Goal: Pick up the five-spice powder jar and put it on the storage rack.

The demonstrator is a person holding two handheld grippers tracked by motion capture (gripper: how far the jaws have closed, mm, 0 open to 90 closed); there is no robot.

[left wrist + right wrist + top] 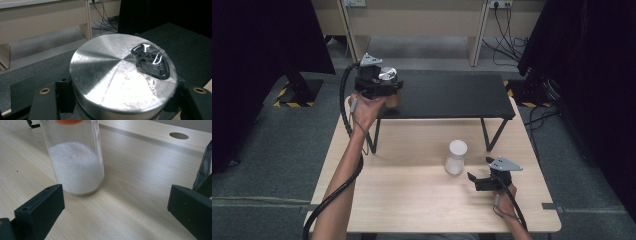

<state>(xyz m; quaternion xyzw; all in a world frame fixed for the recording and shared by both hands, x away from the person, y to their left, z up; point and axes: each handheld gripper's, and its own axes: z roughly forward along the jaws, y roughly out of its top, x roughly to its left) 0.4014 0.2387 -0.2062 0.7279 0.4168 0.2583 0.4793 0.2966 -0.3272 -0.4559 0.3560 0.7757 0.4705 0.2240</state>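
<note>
1. The left hand-held gripper [384, 85] is raised over the near-left corner of the black raised shelf [452, 95] that stands along the far edge of the desk [412, 200]. Its jaws pinch a round metal lid [387, 74], one on each side of the rim.
2. In the left gripper view the metal lid [117, 77] lies flat between the two black jaws, its brushed top face up. A patch of clear tape over a dark, glossy piece [151, 61] sits near one edge of that face. No brand, label or writing can be read on the lid.
3. The right hand-held gripper [476, 181] rests low at the desk's near-right part, its jaws spread wide with nothing between them.
4. A clear glass jar [455, 157] stands upright on the desk, about mid-depth and right of centre, just beside the right hand-held gripper's tips and apart from them.
5. In the right gripper view the jar [77, 165] is partly filled with white powder, with something orange showing at the top edge of the view. It bears no readable label.
6. A round hole [178, 135] shows in the desk top behind the jar.
</note>
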